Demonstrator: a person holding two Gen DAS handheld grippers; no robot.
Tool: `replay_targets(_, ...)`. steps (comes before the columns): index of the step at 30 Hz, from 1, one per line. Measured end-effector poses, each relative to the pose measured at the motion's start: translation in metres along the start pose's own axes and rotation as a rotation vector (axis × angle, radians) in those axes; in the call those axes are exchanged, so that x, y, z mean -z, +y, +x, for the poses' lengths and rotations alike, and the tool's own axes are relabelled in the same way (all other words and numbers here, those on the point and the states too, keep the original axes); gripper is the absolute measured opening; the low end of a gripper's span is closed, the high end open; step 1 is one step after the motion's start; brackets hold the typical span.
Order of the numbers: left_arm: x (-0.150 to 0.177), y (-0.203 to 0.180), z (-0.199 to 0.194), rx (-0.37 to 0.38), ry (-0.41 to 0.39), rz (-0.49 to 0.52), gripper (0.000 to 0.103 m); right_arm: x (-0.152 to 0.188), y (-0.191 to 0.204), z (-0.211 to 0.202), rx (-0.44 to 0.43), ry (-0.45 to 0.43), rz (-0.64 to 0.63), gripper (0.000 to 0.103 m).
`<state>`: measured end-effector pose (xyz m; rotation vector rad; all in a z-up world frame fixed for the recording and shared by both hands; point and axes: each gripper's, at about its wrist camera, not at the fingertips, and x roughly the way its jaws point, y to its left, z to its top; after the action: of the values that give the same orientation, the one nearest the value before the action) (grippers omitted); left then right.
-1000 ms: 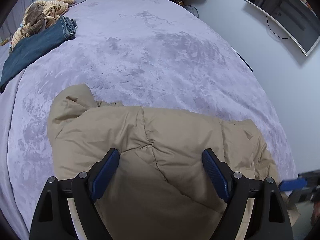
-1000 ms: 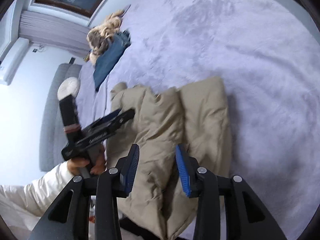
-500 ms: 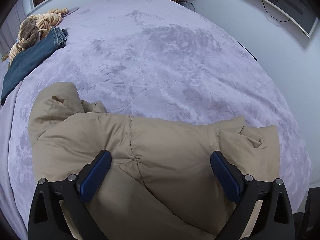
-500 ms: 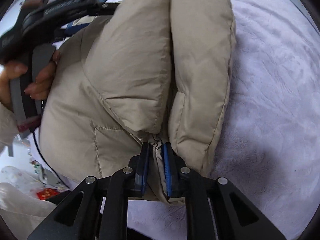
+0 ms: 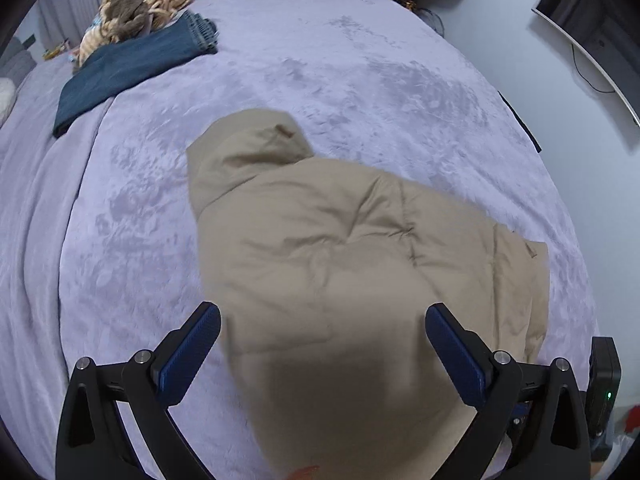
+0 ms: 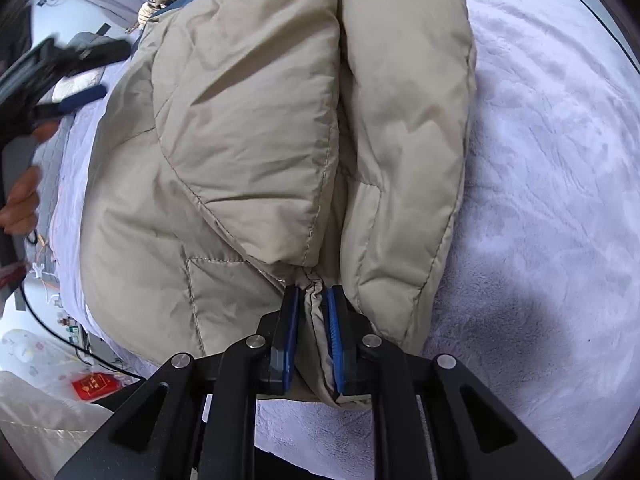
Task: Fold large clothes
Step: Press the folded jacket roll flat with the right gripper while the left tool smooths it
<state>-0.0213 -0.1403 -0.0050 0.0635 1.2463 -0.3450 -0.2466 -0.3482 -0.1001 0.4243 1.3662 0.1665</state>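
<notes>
Beige padded jacket (image 5: 360, 264) on lilac plush bedspread (image 5: 320, 80); right gripper (image 6: 313, 320) pinches its hem, left gripper (image 5: 322, 344) opening wide, unloaded.

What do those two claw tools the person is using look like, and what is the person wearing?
Each tool is matte black. The left gripper and right gripper both have two angular fingers with triangular cut-outs, silver pivot bolts and ribbed blue pads. A dark cable trails by the left hand. The person wears a cream, shiny sleeve.
</notes>
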Motion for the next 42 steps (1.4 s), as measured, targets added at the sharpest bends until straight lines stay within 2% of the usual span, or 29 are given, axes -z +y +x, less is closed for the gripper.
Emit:
replay_targets(3,0.021,0.017,-0.002,-0.013,0.023,-0.026,0.102,-0.001,-0.006,-0.005,-0.013,0.015,0.061,0.019)
replay_targets(6,0.036,0.03,-0.001,0.012,0.044,-0.066,0.102,-0.01,-0.016,-0.034,-0.059,-0.061,0.14,0.02)
replay_targets(7,0.04,0.034,0.001,0.023,0.049,-0.079,0.102,-0.013,-0.019,-0.044,-0.076,-0.093,0.161,0.024)
replay_targets(9,0.046,0.039,0.004,0.037,0.058,-0.096,0.102,-0.025,-0.02,-0.054,-0.095,-0.122,0.19,0.025)
replay_targets(15,0.057,0.056,0.004,0.049,0.079,-0.136,0.103,-0.043,-0.002,-0.061,-0.061,-0.161,0.189,0.025)
replay_targets(16,0.058,0.058,0.002,0.052,0.08,-0.139,0.102,-0.041,-0.002,-0.068,-0.054,-0.176,0.206,0.029)
replay_targets(17,0.059,0.059,0.001,0.051,0.082,-0.134,0.102,-0.04,0.001,-0.078,-0.052,-0.187,0.226,0.047)
replay_targets(18,0.059,0.061,0.0,0.051,0.079,-0.129,0.102,-0.038,0.001,-0.081,-0.052,-0.196,0.247,0.059)
replay_targets(19,0.058,0.063,-0.002,0.051,0.072,-0.126,0.102,-0.039,-0.004,-0.091,-0.072,-0.209,0.263,0.07)
replay_targets(23,0.052,0.073,0.0,0.073,0.059,-0.153,0.102,-0.062,-0.007,-0.09,-0.194,-0.22,0.29,0.07)
replay_targets(27,0.046,0.077,0.014,0.125,0.069,-0.176,0.102,-0.103,-0.016,-0.052,-0.303,-0.176,0.358,0.07)
replay_targets(28,0.044,0.076,0.018,0.138,0.075,-0.174,0.102,-0.111,-0.021,-0.037,-0.376,-0.146,0.404,0.07)
replay_targets(30,0.042,0.07,0.022,0.151,0.076,-0.16,0.103,-0.119,-0.024,-0.017,-0.525,-0.111,0.461,0.07)
replay_targets(31,0.041,0.066,0.023,0.154,0.076,-0.148,0.103,-0.121,-0.022,-0.012,-0.545,-0.108,0.461,0.053)
replay_targets(32,0.039,0.061,0.023,0.156,0.077,-0.136,0.103,-0.122,-0.019,-0.011,-0.533,-0.107,0.442,0.023)
replay_targets(33,0.037,0.056,0.024,0.158,0.078,-0.125,0.103,-0.121,-0.016,-0.011,-0.507,-0.104,0.42,0.018)
replay_targets(35,0.037,0.048,0.027,0.168,0.088,-0.108,0.103,-0.114,-0.011,-0.016,-0.429,-0.113,0.377,0.012)
replay_targets(38,0.039,0.036,0.027,0.174,0.093,-0.082,0.103,-0.104,-0.01,-0.015,-0.264,-0.095,0.322,0.012)
replay_targets(40,0.04,0.033,0.024,0.165,0.096,-0.071,0.103,-0.1,-0.011,-0.01,-0.226,-0.094,0.309,0.012)
replay_targets(42,0.04,0.035,0.019,0.157,0.101,-0.062,0.103,-0.099,-0.011,-0.007,-0.227,-0.109,0.321,0.012)
